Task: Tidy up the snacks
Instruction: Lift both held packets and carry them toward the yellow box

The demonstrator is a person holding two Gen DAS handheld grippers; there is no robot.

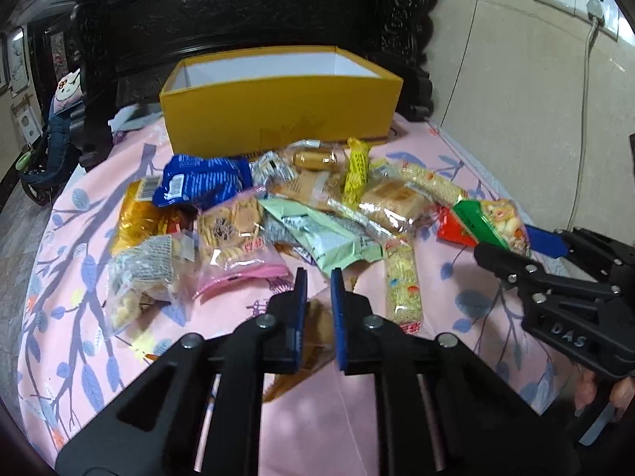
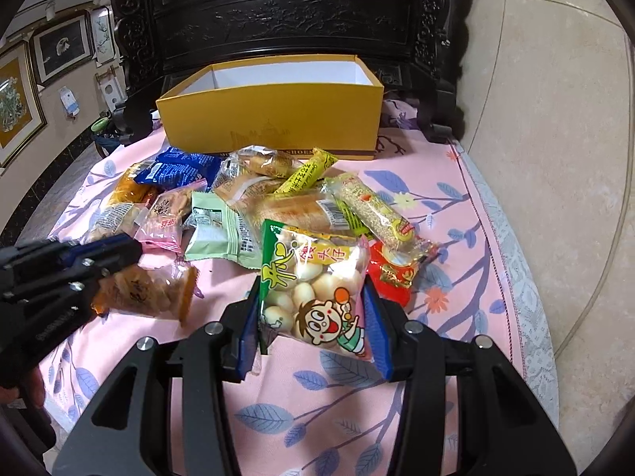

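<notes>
An open yellow box (image 1: 278, 115) (image 2: 270, 119) stands at the back of the pink floral cloth, its white inside showing nothing. In front of it lies a pile of snack packets (image 1: 278, 206) (image 2: 238, 206). My left gripper (image 1: 318, 277) (image 2: 119, 254) is shut on an orange packet of biscuits (image 1: 319, 329) (image 2: 147, 289), held just above the cloth. My right gripper (image 2: 311, 281) (image 1: 512, 244) is shut on a green-topped clear bag of small round biscuits (image 2: 313, 289) (image 1: 492, 218), lifted off the cloth near the right side of the pile.
A dark carved wooden cabinet (image 2: 278, 12) rises right behind the box. A tiled wall (image 1: 516, 99) with a socket and a hanging cable runs along the right. The cloth (image 1: 79, 277) drops off at the left edge, with floor and a chair beyond.
</notes>
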